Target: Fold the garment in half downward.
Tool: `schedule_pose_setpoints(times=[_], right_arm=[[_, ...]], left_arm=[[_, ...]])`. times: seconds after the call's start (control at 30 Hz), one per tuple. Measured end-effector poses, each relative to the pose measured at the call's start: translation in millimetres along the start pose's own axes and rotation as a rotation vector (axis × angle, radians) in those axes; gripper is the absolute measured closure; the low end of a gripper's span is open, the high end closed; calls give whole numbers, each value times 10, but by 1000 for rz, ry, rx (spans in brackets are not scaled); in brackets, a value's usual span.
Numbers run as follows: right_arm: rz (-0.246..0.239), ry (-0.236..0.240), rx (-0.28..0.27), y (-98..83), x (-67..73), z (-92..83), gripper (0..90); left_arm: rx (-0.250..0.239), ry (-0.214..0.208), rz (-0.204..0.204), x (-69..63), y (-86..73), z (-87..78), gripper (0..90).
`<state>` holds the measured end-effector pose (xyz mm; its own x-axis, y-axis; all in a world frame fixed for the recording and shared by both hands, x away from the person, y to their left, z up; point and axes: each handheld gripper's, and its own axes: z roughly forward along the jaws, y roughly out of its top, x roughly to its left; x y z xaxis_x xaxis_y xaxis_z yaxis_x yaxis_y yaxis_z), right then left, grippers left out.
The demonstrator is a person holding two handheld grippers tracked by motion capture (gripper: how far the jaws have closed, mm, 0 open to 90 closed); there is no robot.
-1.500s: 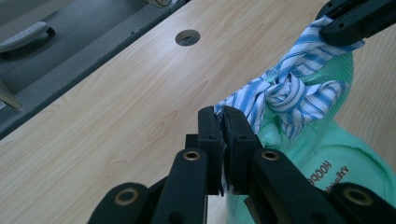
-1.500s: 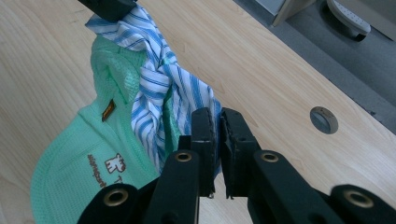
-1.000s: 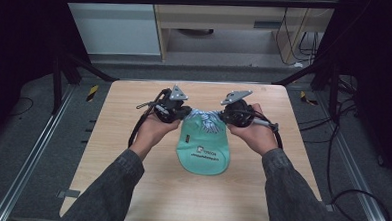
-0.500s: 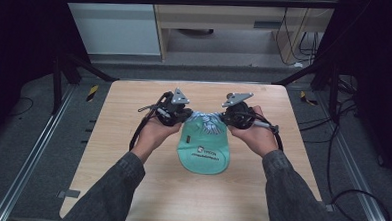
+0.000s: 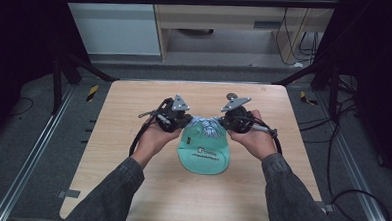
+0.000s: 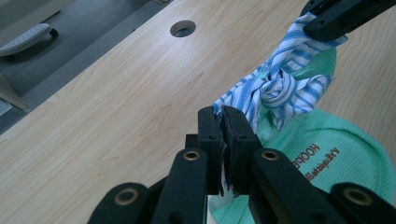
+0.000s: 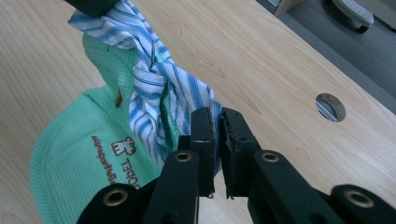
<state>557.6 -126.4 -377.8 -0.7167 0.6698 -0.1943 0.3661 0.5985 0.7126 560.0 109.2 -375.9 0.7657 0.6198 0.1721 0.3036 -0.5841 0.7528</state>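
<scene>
A pale wooden table (image 5: pixel 131 177) with a light grain fills the middle of the high view, and a round cable hole (image 6: pixel 183 28) is cut through its top near one edge. On the table, roughly at its centre and between the person's two hands, lies a mint-green waffle-textured cloth bib (image 5: pixel 204 151) with small printed lettering; its rounded lower end points toward the person and rests flat on the wood.

At the far end of the bib sits a blue-and-white striped fabric tie (image 5: pixel 207 125), looped into a knot at its middle. The knot is lifted a little above the green cloth, and the two ends of the striped tie run outward to either side.

The left gripper (image 6: pixel 223 122), held in the person's left hand (image 5: pixel 155 139), has its black jaws pressed together on one end of the striped tie; in the left gripper view the fabric is pinched between the pads and comes out above them toward the knot. The right gripper (image 7: pixel 215 122), held in the right hand (image 5: pixel 252 140), is likewise clamped on the other end of the tie, the striped cloth squeezed between its jaws. The two grippers face each other across the knot, near but apart.
</scene>
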Motion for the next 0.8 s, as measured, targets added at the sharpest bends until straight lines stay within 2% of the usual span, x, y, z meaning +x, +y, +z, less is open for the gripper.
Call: schedule_pose_setpoints(times=[0.3, 0.8], right_arm=[[-2, 8, -4, -48, 35, 0, 842], [-36, 12, -22, -153, 190, -50, 842]], left_arm=[[-9, -13, 2, -33, -62, -27, 866], [-33, -39, 4, -130, -195, -125, 866]])
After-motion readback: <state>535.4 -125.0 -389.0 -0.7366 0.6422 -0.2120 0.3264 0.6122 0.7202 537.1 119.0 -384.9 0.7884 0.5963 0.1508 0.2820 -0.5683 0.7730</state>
